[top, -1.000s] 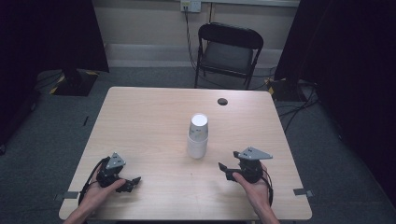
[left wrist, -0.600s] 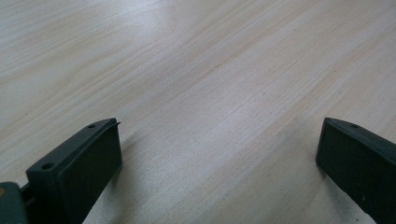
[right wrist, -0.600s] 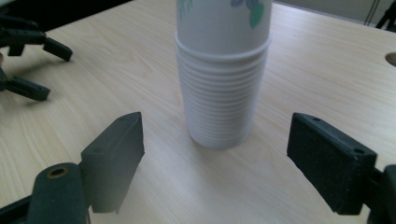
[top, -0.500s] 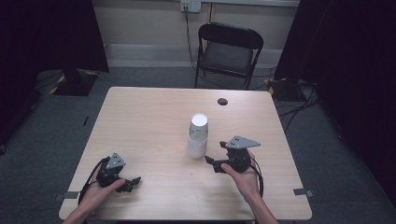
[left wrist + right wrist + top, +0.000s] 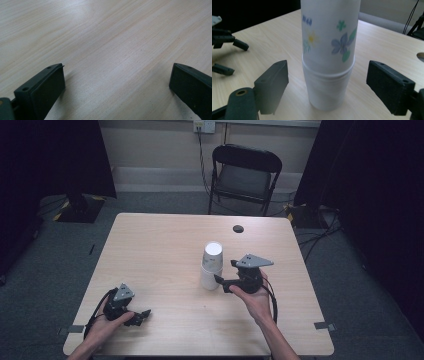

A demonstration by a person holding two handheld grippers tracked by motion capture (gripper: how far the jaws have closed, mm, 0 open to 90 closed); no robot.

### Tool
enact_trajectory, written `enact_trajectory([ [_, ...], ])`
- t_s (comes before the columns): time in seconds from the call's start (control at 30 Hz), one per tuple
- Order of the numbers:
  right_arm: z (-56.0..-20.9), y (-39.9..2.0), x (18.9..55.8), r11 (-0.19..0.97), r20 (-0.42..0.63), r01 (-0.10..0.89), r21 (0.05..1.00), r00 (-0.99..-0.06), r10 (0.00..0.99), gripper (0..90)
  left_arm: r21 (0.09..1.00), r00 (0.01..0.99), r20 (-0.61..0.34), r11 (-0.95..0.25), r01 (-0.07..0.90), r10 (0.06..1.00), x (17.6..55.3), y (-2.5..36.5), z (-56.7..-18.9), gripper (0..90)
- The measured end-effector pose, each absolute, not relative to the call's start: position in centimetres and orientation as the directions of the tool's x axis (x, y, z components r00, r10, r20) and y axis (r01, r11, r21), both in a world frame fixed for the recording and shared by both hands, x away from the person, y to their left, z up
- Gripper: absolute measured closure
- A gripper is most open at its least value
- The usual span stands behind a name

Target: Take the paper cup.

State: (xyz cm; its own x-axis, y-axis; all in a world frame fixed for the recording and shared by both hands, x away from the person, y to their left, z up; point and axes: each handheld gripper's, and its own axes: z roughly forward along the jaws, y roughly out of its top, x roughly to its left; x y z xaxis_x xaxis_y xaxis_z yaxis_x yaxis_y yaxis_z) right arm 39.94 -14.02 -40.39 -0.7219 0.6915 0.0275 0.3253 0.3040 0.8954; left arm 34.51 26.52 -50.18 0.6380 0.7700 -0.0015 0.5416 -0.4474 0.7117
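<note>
A stack of two white paper cups (image 5: 212,265) stands near the table's middle; the upper cup (image 5: 329,37) bears blue and yellow flower prints and the lower one (image 5: 328,90) is plain. My right gripper (image 5: 222,283) is open just right of the stack at its lower half. In the right gripper view its jaws stand wide on either side of the cups, not touching them. My left gripper (image 5: 139,316) rests open near the front left of the table (image 5: 160,245), with bare wood (image 5: 117,50) between its jaws. The right gripper view also catches the left gripper (image 5: 233,56) far off.
A small black disc (image 5: 238,228) lies at the table's far side, behind the cups. A black folding chair (image 5: 245,175) stands beyond the far edge. Cables run along the floor at the right.
My right gripper has moved forward and left from the front right of the table up to the cup stack, jaws now flanking it. The left gripper and the cups have stayed put.
</note>
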Motion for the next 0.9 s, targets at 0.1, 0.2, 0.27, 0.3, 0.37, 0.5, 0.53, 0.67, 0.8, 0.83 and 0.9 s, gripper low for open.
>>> enact_trajectory([
  [0.1,-39.8,-13.6,40.6,0.311,0.022,0.329,0.892,-0.716,0.697,14.9,0.712,0.639,-0.002,-0.448,0.541,0.769,34.5,26.5,-50.2,0.0],
  [0.2,-39.6,-13.2,41.2,0.301,0.035,0.328,0.895,-0.726,0.687,14.9,0.714,0.637,-0.004,-0.444,0.542,0.771,34.5,26.5,-50.2,0.0],
  [0.27,-39.4,-12.8,41.5,0.301,0.028,0.316,0.900,-0.729,0.684,14.5,0.712,0.639,-0.002,-0.448,0.541,0.769,34.5,26.5,-50.2,0.0],
  [0.3,-39.3,-12.7,41.6,0.295,0.028,0.312,0.903,-0.729,0.684,14.4,0.714,0.639,-0.005,-0.445,0.541,0.769,34.5,26.5,-50.2,0.0],
  [0.37,-39.0,-12.5,41.8,0.287,0.027,0.301,0.909,-0.731,0.682,14.4,0.714,0.640,-0.005,-0.445,0.540,0.768,34.5,26.5,-50.2,0.0],
  [0.5,-38.4,-12.1,42.2,0.272,0.027,0.280,0.921,-0.742,0.670,14.4,0.714,0.641,-0.005,-0.446,0.539,0.768,34.6,26.5,-50.2,0.0],
  [0.53,-38.4,-11.9,42.4,0.268,0.029,0.279,0.922,-0.741,0.671,14.5,0.714,0.641,-0.005,-0.446,0.539,0.768,34.6,26.5,-50.2,0.0],
  [0.67,-38.7,-11.4,43.0,0.277,0.030,0.276,0.920,-0.755,0.655,16.0,0.714,0.641,-0.004,-0.446,0.539,0.768,34.6,26.5,-50.2,0.0],
  [0.8,-39.2,-11.0,43.7,0.268,0.034,0.273,0.924,-0.757,0.652,15.9,0.714,0.641,-0.005,-0.446,0.540,0.767,34.6,26.5,-50.2,0.0],
  [0.83,-39.2,-11.0,43.9,0.267,0.037,0.276,0.924,-0.756,0.653,16.1,0.714,0.641,-0.004,-0.447,0.540,0.767,34.6,26.5,-50.2,0.0],
  [0.9,-39.3,-10.8,44.2,0.269,0.038,0.283,0.921,-0.751,0.659,19.1,0.714,0.641,-0.005,-0.446,0.540,0.768,34.6,26.5,-50.2,0.0],
])
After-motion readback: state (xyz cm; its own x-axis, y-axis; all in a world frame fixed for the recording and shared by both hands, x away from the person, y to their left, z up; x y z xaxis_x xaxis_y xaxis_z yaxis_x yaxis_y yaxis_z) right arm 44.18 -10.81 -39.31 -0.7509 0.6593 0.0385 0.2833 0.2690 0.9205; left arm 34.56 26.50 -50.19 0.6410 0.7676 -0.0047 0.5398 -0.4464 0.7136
